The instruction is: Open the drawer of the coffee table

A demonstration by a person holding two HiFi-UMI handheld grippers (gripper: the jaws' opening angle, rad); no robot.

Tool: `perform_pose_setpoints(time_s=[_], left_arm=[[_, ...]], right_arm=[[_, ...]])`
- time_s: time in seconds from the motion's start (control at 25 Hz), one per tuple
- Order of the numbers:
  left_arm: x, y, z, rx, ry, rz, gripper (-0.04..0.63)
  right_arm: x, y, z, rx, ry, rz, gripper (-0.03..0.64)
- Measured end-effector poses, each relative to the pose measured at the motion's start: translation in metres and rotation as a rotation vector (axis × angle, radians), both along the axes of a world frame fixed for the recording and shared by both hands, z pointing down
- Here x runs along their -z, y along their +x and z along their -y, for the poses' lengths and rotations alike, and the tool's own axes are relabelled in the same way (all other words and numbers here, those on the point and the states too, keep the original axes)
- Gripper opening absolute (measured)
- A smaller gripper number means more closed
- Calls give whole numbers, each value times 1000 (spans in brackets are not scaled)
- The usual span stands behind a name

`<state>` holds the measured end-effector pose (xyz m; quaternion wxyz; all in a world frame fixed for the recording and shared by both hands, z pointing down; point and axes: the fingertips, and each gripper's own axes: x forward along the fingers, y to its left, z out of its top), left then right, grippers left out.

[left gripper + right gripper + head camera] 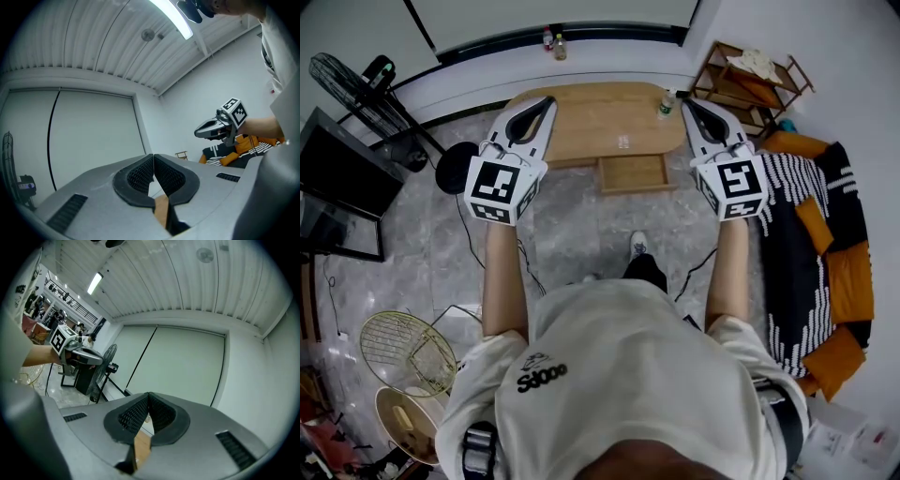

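Grey marble floor [572, 234] is stretching between the standing person and a low wooden worktop [591, 117] sitting against the far wall. Its drawer [634, 173] is standing open, sticking out toward the person from the worktop's front edge, right of centre. A small bottle [665, 106] is standing on the worktop's right end. The left gripper [547, 101] is being held out level, its tip showing over the worktop's left end, jaws pressing together on nothing. The right gripper [687, 101] is showing just beside the bottle, likewise clenched and empty. A black-and-white striped cover [787, 234] with orange cushions is lying at the right, and a fan [356, 94] is standing at the left.
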<state>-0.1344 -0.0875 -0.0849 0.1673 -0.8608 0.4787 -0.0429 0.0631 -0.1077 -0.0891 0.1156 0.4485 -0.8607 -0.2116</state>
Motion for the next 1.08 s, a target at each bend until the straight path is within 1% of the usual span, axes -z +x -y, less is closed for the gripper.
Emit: perform_pose_setpoints(time_s=[0.24,0.8,1.08], left_arm=[[2,8,7,-16,4,1,18],[-11,17,35,-40,-28,6,18],[-19,18,47,-37,-49,8,18]], right_arm=[[-4,6,4,-15,-10,-30,6],[-15,11,29,-28,-32,-30,6],[-22,11,40,-21,-47,-29,6]])
